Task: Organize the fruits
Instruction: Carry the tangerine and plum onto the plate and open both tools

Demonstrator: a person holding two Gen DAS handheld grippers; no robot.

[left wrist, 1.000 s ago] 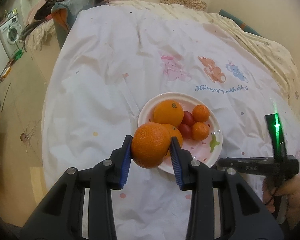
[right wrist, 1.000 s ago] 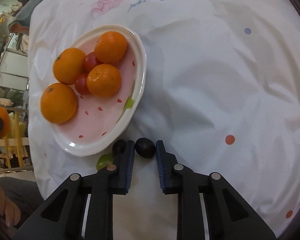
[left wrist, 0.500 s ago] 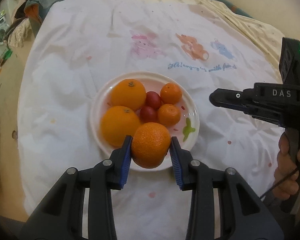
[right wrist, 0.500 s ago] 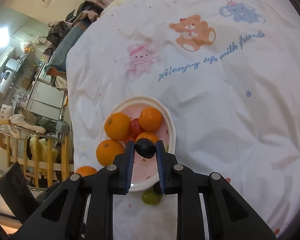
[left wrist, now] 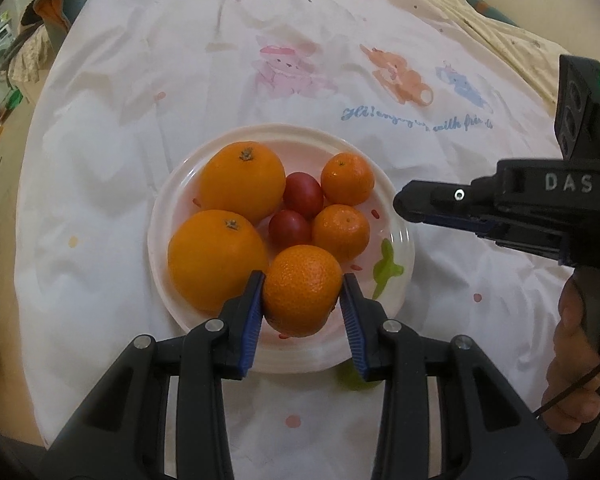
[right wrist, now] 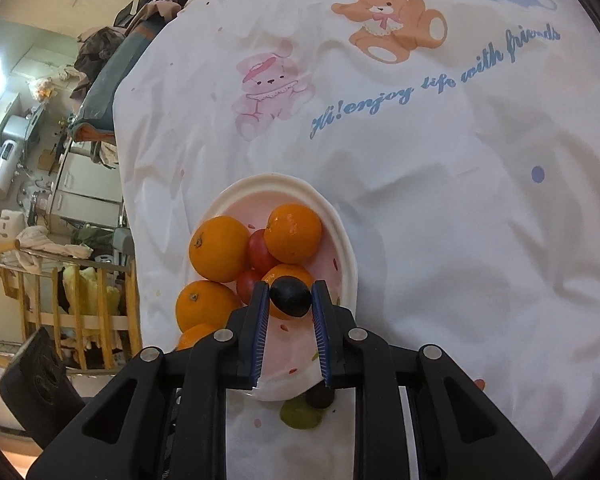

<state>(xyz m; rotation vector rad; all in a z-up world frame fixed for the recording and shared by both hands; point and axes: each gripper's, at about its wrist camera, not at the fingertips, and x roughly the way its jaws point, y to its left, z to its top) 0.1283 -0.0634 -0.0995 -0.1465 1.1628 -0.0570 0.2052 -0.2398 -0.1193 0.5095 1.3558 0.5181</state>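
Note:
A white plate [left wrist: 396, 276] sits on the bedsheet with two big oranges [left wrist: 242, 186], two small mandarins [left wrist: 347, 178] and two red tomatoes [left wrist: 303, 196]. My left gripper [left wrist: 302, 292] is shut on an orange [left wrist: 302, 290], held over the plate's near rim. My right gripper [right wrist: 290, 298] is shut on a dark grape [right wrist: 290, 300], held above the plate [right wrist: 350, 268]. The right gripper also shows in the left wrist view [left wrist: 420, 204], at the plate's right edge.
A green grape [right wrist: 300, 416] and another dark grape [right wrist: 320, 396] lie on the sheet just off the plate's near rim. The white sheet [left wrist: 180, 80] with cartoon bears covers a bed. Furniture and clutter stand beyond its left edge.
My left gripper has brought the orange from the plate's left side to over its near rim. My right gripper has lifted the dark grape off the sheet to above the plate.

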